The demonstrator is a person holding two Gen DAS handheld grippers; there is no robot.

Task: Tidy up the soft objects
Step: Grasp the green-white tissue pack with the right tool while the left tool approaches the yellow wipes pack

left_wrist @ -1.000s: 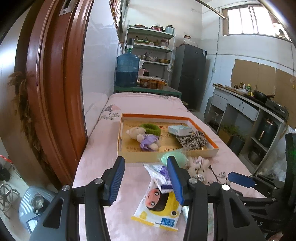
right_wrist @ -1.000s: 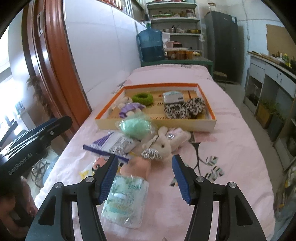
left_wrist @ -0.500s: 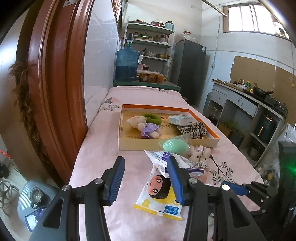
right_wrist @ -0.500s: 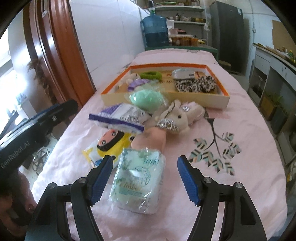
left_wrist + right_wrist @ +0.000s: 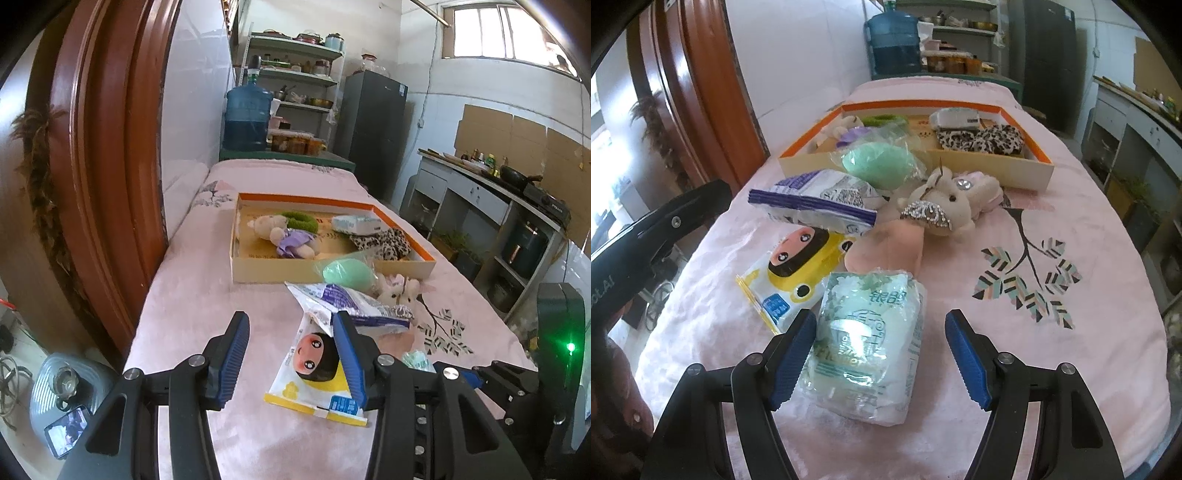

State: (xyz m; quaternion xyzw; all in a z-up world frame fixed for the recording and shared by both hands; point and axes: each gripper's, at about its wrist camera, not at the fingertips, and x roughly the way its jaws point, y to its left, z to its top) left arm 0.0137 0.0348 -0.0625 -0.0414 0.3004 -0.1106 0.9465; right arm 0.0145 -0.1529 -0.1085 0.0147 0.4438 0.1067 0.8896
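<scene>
On the pink bedspread lies a pale green tissue pack (image 5: 866, 343), between the wide-open jaws of my right gripper (image 5: 881, 362); the left pad sits close beside it, the right pad stands well clear. Behind it lie a yellow cartoon packet (image 5: 792, 273), a purple-striped wipes pack (image 5: 816, 201), a pink soft item (image 5: 886, 247), a plush toy (image 5: 945, 206) and a green sponge in plastic (image 5: 879, 160). The orange-rimmed box (image 5: 916, 168) holds a teddy, a green ring, a tissue pack and leopard fabric. My left gripper (image 5: 290, 356) is open above the bedspread, left of the cartoon packet (image 5: 317, 373).
A brown wooden door frame (image 5: 99, 166) rises at the left. A blue water jug (image 5: 247, 118), shelves and a dark fridge (image 5: 373, 125) stand beyond the bed. A counter with a stove (image 5: 532, 195) runs along the right. A fan (image 5: 62, 384) lies on the floor.
My right gripper sank toward the tissue pack, its jaws widened and now straddle it. The left gripper's view tilted down slightly; its jaws are unchanged.
</scene>
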